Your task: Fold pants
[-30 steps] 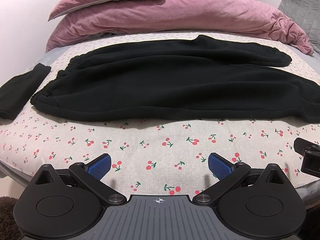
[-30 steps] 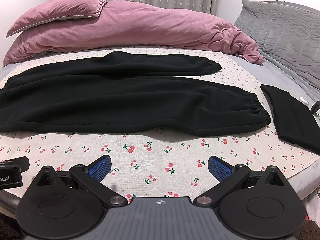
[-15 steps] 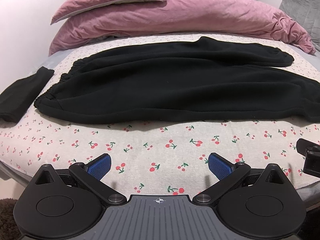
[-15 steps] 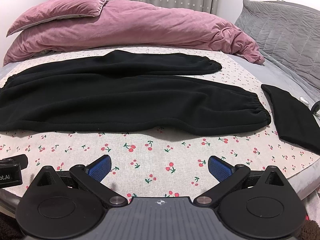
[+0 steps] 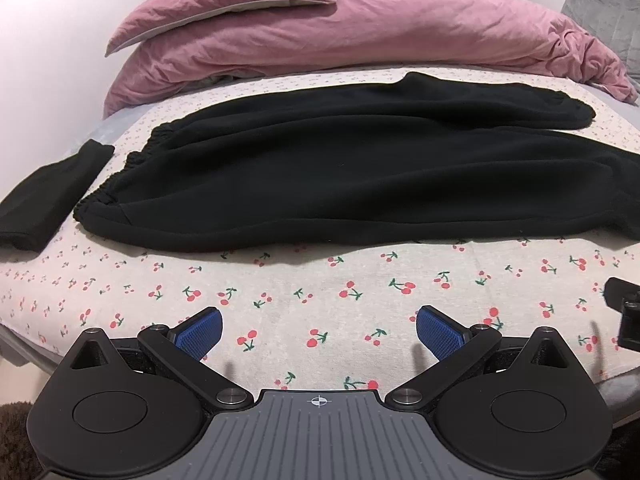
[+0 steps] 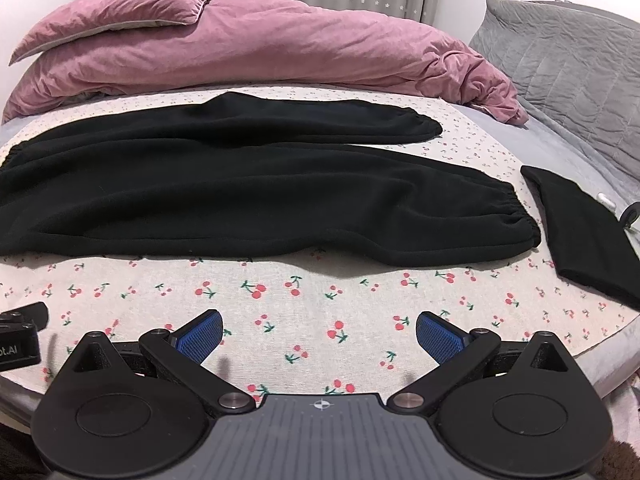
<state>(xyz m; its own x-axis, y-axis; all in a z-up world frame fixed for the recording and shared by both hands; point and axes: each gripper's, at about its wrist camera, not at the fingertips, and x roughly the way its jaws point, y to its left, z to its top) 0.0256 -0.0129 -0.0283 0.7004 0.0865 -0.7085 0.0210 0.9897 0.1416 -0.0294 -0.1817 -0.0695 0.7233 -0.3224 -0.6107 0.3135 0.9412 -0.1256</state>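
Black pants lie spread flat across the cherry-print sheet, waistband at the left, two legs running right; they also show in the right wrist view, with the near leg's cuff at right. My left gripper is open and empty, low over the sheet near the bed's front edge, short of the pants. My right gripper is open and empty, likewise in front of the near leg.
A folded black garment lies left of the waistband; another lies right of the cuff. A pink duvet and pillow are piled behind the pants. A grey quilted cushion stands at the right.
Both grippers have edged forward and slightly up toward the pants; the pants appear a little nearer. The pants have not moved. Jaws stay open.
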